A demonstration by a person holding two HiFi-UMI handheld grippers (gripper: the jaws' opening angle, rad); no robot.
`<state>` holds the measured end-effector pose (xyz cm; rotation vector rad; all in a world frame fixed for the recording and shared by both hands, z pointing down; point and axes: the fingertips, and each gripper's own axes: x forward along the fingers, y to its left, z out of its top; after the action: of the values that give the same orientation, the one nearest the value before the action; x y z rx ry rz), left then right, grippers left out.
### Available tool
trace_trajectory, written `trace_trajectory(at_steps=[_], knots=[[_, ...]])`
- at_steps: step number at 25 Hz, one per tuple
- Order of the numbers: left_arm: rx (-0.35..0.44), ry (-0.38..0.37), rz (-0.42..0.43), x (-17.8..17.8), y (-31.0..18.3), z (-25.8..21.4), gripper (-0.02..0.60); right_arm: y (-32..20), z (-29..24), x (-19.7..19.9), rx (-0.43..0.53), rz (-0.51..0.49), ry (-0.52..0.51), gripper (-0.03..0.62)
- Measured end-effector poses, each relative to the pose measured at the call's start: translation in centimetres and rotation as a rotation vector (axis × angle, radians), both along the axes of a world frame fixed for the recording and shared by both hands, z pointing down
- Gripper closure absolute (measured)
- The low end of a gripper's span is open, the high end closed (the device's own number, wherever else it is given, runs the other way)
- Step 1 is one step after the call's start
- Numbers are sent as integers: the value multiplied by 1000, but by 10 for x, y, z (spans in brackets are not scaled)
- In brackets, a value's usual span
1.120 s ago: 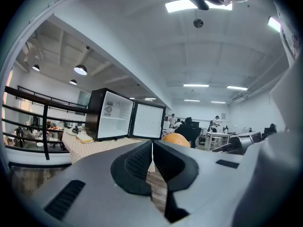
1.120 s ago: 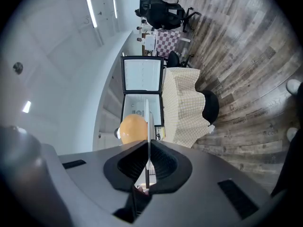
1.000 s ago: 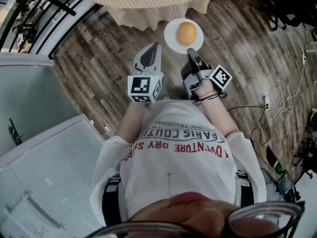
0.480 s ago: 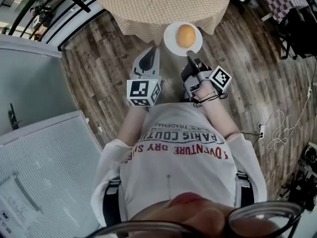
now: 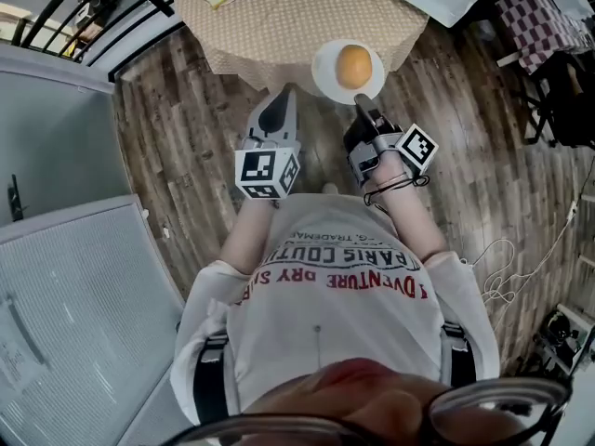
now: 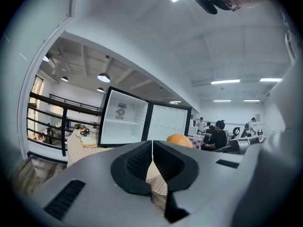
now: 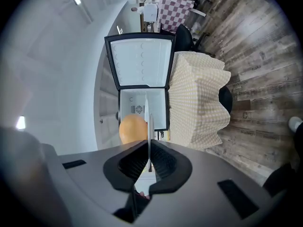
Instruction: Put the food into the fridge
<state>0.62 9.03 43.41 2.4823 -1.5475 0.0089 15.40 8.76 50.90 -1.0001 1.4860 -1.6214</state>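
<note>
Right gripper [image 5: 362, 101] pinches the plate [image 5: 323, 70] carrying a bun [image 5: 354, 65]; left gripper [image 5: 282, 93] is closed, empty. A checked-cloth table [image 5: 279, 26] lies before the open fridge [image 6: 124, 123]

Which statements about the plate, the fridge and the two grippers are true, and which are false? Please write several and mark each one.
1. The right gripper is shut on the rim of the plate. True.
2. The plate is bare. False: a round orange food lies on it.
3. The fridge stands open. True.
4. The left gripper holds a cup. False: its jaws are together with nothing between them.
</note>
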Motion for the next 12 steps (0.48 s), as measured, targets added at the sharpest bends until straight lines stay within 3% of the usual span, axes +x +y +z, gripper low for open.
trace_trajectory(at_steps=[12], knots=[[3,-23,10,-5,4,35,554,-4,33,11,10,50,-21,559]])
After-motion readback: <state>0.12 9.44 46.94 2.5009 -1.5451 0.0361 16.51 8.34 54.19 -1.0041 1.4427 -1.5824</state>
